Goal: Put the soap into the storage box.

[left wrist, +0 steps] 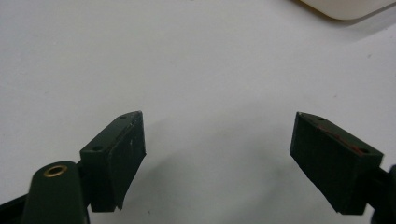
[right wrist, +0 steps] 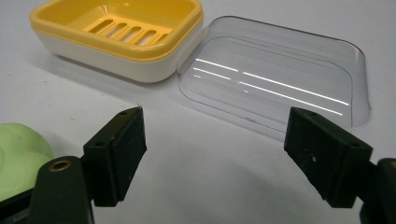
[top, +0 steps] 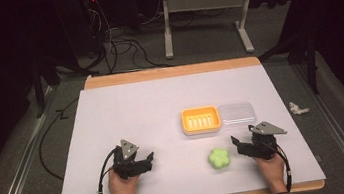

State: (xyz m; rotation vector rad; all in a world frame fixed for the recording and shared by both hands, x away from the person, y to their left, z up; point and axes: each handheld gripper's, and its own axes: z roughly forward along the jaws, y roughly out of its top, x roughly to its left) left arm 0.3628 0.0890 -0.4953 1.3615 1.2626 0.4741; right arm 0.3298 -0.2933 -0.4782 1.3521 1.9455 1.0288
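Note:
A yellow soap dish (top: pixel 201 120) (right wrist: pixel 122 35) with a slotted insert stands near the middle of the white table, and its clear lid (top: pixel 236 112) (right wrist: pixel 275 77) lies open side up against its right side. A green flower-shaped soap (top: pixel 219 159) (right wrist: pixel 18 156) lies in front of the dish. My right gripper (top: pixel 237 145) (right wrist: pixel 212 154) rests open on the table just right of the soap, empty. My left gripper (top: pixel 149 161) (left wrist: pixel 217 158) rests open at the front left, with bare table between its jaws. A corner of the dish (left wrist: pixel 348 8) shows at the top of the left gripper view.
The white table top (top: pixel 161 103) has a wooden far edge. Cables (top: pixel 117 43) and a metal stand (top: pixel 201 7) sit on the floor beyond it. A crumpled white scrap (top: pixel 297 108) lies on the floor to the right.

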